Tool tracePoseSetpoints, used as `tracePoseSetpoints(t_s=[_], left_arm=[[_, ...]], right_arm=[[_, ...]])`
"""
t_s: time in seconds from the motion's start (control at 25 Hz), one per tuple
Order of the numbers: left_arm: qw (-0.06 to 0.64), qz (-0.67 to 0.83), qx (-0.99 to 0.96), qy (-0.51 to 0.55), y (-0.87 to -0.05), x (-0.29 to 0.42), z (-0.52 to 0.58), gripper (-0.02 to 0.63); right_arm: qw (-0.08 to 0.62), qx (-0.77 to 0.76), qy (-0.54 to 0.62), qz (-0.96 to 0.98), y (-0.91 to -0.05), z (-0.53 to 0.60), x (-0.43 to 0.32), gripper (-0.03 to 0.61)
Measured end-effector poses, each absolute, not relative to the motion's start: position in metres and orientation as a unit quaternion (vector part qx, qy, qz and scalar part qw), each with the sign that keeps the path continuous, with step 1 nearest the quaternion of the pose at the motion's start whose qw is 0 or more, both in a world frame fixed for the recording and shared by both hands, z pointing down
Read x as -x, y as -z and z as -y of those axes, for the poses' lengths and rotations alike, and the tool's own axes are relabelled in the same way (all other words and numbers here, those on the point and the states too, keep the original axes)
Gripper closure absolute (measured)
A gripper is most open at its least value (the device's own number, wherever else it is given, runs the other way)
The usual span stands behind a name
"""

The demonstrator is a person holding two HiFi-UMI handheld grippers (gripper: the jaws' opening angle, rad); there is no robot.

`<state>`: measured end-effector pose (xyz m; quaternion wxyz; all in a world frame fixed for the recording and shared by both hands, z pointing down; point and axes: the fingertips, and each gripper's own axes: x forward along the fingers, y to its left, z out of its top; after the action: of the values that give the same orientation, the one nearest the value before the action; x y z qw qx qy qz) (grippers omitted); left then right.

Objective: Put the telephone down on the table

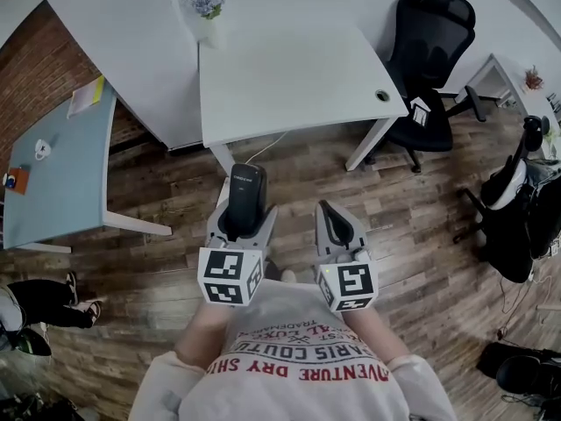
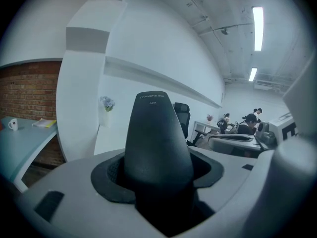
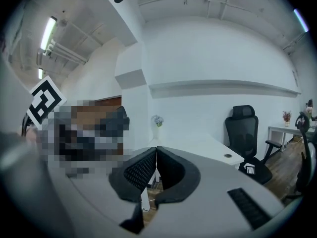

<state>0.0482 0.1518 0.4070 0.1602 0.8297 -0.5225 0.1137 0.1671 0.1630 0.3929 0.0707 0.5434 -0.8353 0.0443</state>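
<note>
A dark telephone handset (image 1: 246, 196) stands upright between the jaws of my left gripper (image 1: 244, 207), which is shut on it. In the left gripper view the telephone (image 2: 156, 138) fills the middle and rises out of the black pads. My right gripper (image 1: 330, 216) is held beside the left one, shut, with its pad tips touching and nothing between them (image 3: 155, 152). Both grippers hang over the wooden floor, short of the white table (image 1: 289, 75) ahead. In the right gripper view the white table (image 3: 208, 148) lies beyond the jaws.
A small vase of flowers (image 1: 205, 11) stands at the white table's far left corner. A black office chair (image 1: 427, 60) is at its right. A light blue table (image 1: 57, 169) stands at the left. More chairs and bags (image 1: 521, 209) are at the right.
</note>
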Motion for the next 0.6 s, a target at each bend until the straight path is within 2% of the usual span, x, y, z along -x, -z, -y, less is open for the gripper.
tracePoseSetpoints(t_s=[0.28, 0.6], left_arm=[[0.175, 0.522, -0.827, -0.115, -0.422, -0.051, -0.108, 0.306], [0.176, 0.506, -0.837, -0.111, -0.420, -0.050, -0.008, 0.305]], right_arm=[[0.078, -0.546, -0.050, 0.832, -0.405, -0.121, -0.175, 0.553], [0.087, -0.560, -0.049, 0.823, -0.409, -0.032, -0.171, 0.552]])
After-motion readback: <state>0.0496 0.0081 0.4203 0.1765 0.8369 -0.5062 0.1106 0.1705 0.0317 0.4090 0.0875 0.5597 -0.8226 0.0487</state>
